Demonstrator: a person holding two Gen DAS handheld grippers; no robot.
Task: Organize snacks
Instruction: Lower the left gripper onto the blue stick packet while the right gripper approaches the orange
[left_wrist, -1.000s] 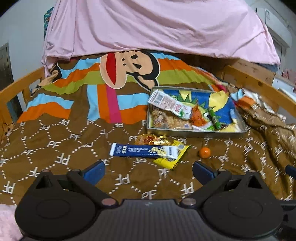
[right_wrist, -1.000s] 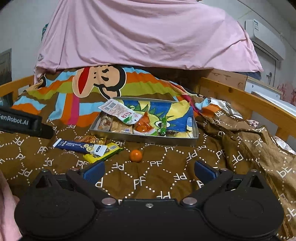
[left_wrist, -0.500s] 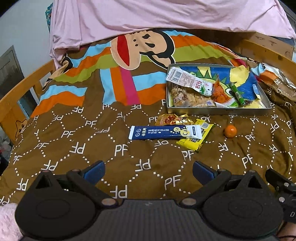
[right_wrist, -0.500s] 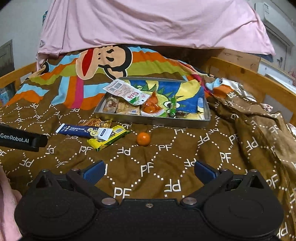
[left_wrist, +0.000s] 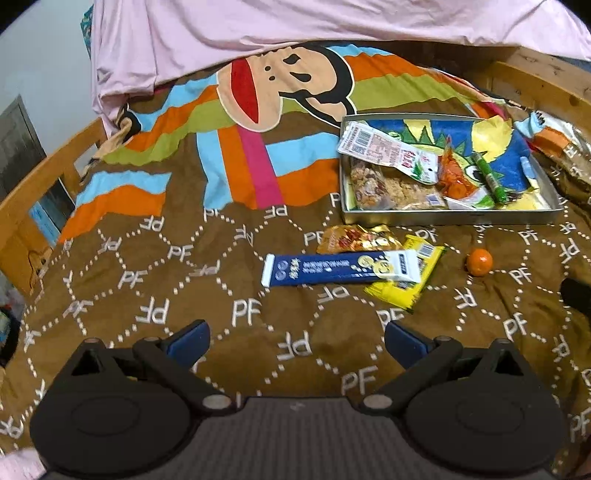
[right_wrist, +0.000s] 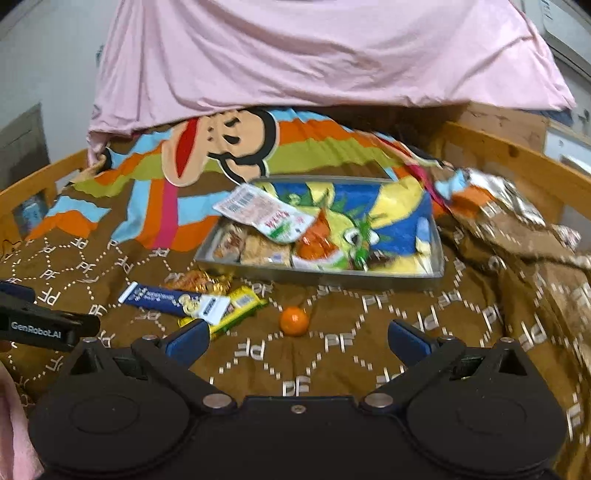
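A metal tray (left_wrist: 450, 215) (right_wrist: 332, 278) holding several snack packs lies on the brown bedspread. In front of it lie a blue-and-white snack bar (left_wrist: 340, 268) (right_wrist: 173, 299), a yellow packet (left_wrist: 410, 284) (right_wrist: 240, 306) under it, a gold-orange packet (left_wrist: 356, 238) (right_wrist: 197, 280) and a small orange ball (left_wrist: 479, 261) (right_wrist: 294, 320). My left gripper (left_wrist: 295, 341) is open above the bedspread, short of the blue bar. Open too, my right gripper (right_wrist: 298, 341) hovers just short of the orange ball. Nothing sits between either pair of fingers.
A pink sheet (right_wrist: 314, 55) hangs over the back of the bed. Wooden bed rails run along the left (left_wrist: 40, 184) and right (right_wrist: 517, 162). Crumpled bedspread folds (right_wrist: 535, 240) rise right of the tray. The left gripper's body (right_wrist: 44, 325) shows at the right wrist view's left edge.
Both grippers have moved forward and lower toward the loose snacks. The blue bar and the orange ball appear larger and closer. Both stay open.
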